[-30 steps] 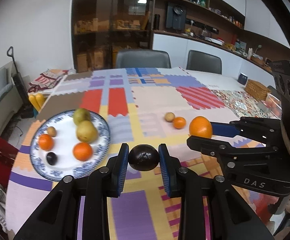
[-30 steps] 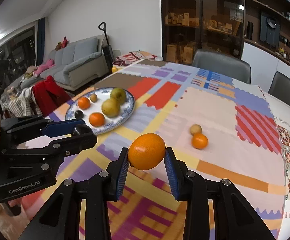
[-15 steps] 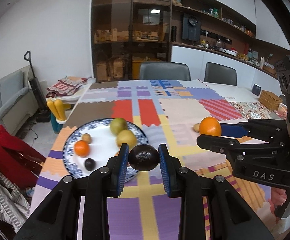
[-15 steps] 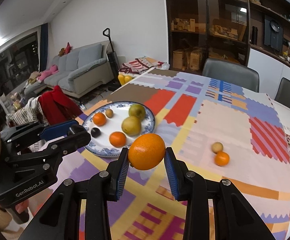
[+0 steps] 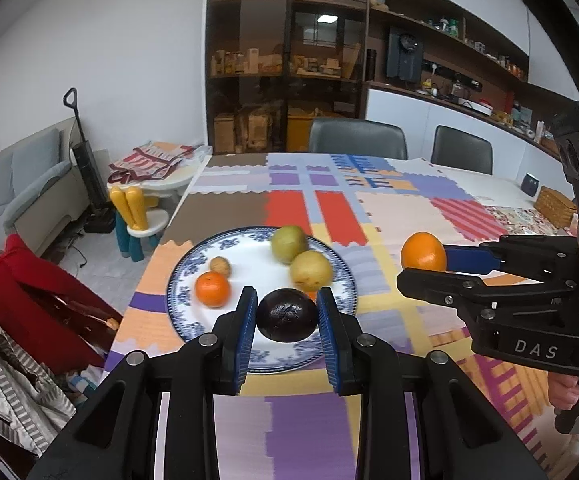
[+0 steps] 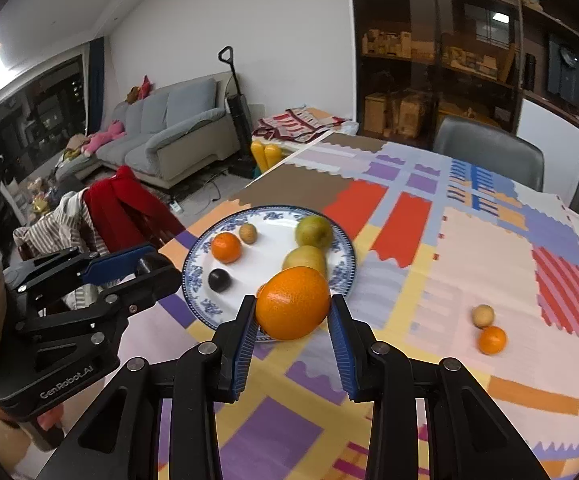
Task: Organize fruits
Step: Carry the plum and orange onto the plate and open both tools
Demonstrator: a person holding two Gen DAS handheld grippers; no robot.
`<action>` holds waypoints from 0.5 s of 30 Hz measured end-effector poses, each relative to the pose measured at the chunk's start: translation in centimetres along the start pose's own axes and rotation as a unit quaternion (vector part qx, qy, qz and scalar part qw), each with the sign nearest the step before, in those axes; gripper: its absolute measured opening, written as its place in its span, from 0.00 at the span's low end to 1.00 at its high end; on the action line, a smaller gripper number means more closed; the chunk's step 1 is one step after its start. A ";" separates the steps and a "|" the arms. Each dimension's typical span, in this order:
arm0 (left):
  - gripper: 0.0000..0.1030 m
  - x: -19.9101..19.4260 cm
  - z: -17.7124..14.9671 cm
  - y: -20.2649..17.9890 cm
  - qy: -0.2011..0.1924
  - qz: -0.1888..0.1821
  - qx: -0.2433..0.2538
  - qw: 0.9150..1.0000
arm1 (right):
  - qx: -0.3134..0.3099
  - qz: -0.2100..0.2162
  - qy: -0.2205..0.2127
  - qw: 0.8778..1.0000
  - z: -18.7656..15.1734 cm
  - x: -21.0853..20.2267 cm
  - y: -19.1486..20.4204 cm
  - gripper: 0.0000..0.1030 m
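**A:** Where do you stand right now?

**B:** You're carrying two fruits toward the plate. Nearest to you, your left gripper (image 5: 287,316) is clamped on a dark, wrinkled avocado (image 5: 287,315), held in the air over the near rim of the blue-patterned plate (image 5: 193,264). Your right gripper (image 6: 292,309) is squeezed on a large orange (image 6: 292,308), and it hangs by the plate's near right edge, not yet over the white middle.

**A:** How are the grippers posed?

**B:** Both point forward and slightly down across the patchwork tablecloth (image 6: 481,256), side by side, the left one closer to the plate's centre. Neither fruit touches anything but its pads.

**A:** What does the next move call for?

**B:** I'd judge it's a placement. You need bare porcelain: a mandarin (image 5: 212,289), a small brown fruit (image 5: 220,266) and two yellow-green pears (image 5: 311,269) already sit there, with a small dark plum (image 6: 219,280) near the left rim. Lower the avocado into the open near patch before letting go, so it doesn't roll. The orange wants the gap near the pears; bump them and they may shift.

**A:** Anything left farther out?

**B:** Yes. A small tan fruit (image 6: 483,315) and a second mandarin (image 6: 491,340) lie touching on the cloth, well apart from the plate, still to collect.
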State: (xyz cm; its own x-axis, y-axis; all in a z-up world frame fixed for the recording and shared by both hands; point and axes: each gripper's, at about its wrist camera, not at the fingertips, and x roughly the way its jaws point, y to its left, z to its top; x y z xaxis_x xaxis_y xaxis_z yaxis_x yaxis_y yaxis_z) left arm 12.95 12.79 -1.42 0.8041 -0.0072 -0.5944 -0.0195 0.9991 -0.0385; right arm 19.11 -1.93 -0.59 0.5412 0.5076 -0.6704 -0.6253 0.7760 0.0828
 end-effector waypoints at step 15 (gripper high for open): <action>0.29 5.6 1.9 3.8 0.029 -0.022 0.017 0.999 | -0.012 0.028 0.031 0.999 2.8 6.2 1.4 0.36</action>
State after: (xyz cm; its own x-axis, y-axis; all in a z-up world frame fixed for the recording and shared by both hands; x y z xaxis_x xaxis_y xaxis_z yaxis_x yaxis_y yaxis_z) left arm 18.50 16.68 -3.32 0.7684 -0.0526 -0.6377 0.0364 0.9986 -0.0385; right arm 23.21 3.33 -2.60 0.4692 0.5253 -0.7098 -0.6674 0.7373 0.1045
